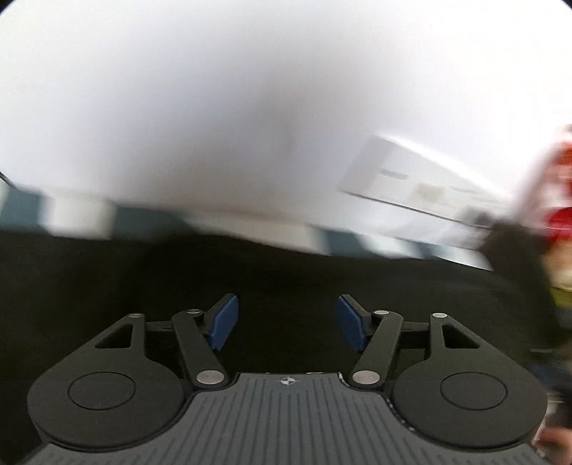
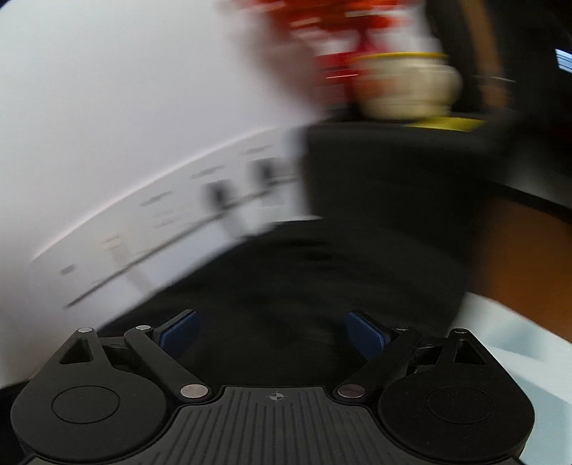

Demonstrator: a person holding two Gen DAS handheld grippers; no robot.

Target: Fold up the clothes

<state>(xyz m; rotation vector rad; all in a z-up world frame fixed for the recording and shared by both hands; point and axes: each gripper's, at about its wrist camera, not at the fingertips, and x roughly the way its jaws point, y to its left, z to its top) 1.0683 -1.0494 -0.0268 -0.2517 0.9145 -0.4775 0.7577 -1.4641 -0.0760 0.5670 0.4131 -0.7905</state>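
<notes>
While both views were smeared with blur, I could still make out my own jaws clearly enough. My left gripper (image 1: pixel 287 322) had its blue pads (image 1: pixel 223 322) standing apart with nothing between them — only the black cloth (image 1: pixel 286 282) spread dark below and ahead. That cloth filled the lower half of the left view, reaching up to a pale wall (image 1: pixel 250 107) behind it. A white panel (image 1: pixel 411 179) slanted along that wall to the right, and something red and white (image 1: pixel 557 193) sat blurred at the far right edge; I could not tell what it was.

My right gripper (image 2: pixel 273 338) was spread wider still, its pads (image 2: pixel 178 334) well apart and gripping nothing. The black cloth (image 2: pixel 304 286) lay under and beyond them here too, running up toward a dark upright mass (image 2: pixel 386 186) on the right that I could not identify. Above that mass stood a cream-coloured pot with a yellow rim (image 2: pixel 407 86) and a red blur (image 2: pixel 321 21) beside it. A pale blue surface (image 2: pixel 518 357) showed at the lower right — just beside the cloth's edge — with a brown patch (image 2: pixel 529 250) above it.
</notes>
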